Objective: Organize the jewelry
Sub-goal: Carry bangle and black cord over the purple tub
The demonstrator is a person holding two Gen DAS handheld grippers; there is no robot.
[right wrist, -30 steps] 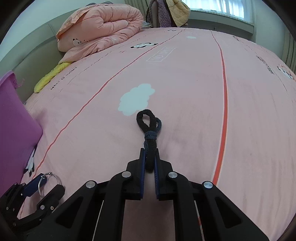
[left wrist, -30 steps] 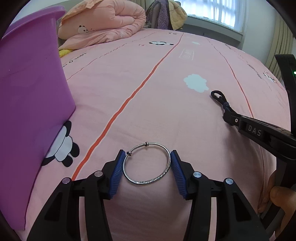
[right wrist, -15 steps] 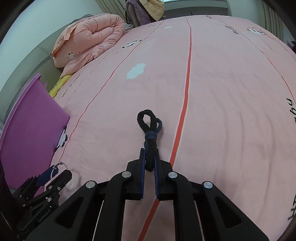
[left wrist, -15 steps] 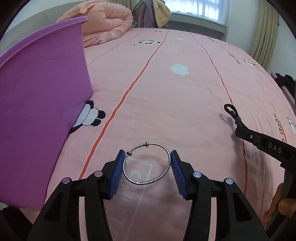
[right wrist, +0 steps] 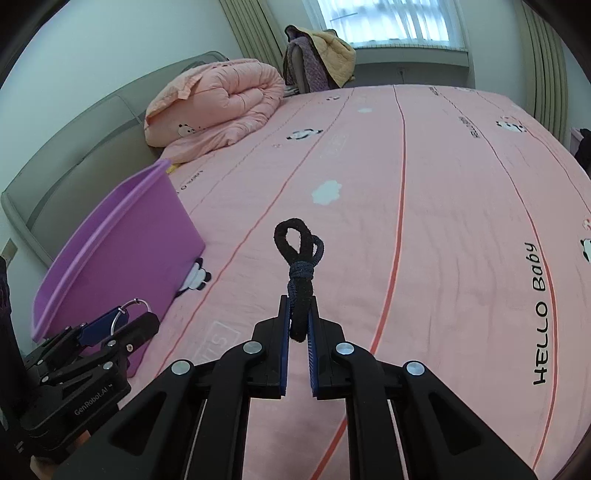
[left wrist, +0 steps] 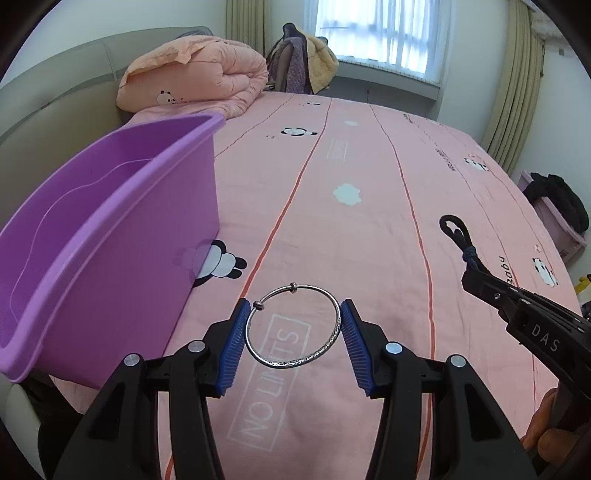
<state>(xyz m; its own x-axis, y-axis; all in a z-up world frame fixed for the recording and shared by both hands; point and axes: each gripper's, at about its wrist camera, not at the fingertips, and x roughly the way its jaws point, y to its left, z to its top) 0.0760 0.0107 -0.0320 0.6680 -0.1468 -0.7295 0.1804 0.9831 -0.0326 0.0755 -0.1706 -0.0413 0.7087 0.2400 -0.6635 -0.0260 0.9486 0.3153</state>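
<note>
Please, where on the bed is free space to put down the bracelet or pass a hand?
The pink sheet lies bare from the purple bin across to the bed's right edge, and back to the folded quilt. It is crowded only at the left, where the bin stands.

The place was a bedroom in a home. A wide bed (left wrist: 369,229) filled both views, spread with a pink sheet printed with pandas, clouds and the words "HELLO Baby". A folded peach quilt (right wrist: 218,107) lay at the padded grey headboard (right wrist: 85,147). Clothes hung over a chair (left wrist: 303,66) by the curtained window (left wrist: 376,33), and a purple plastic tub (left wrist: 110,229) stood on the bed.
</note>
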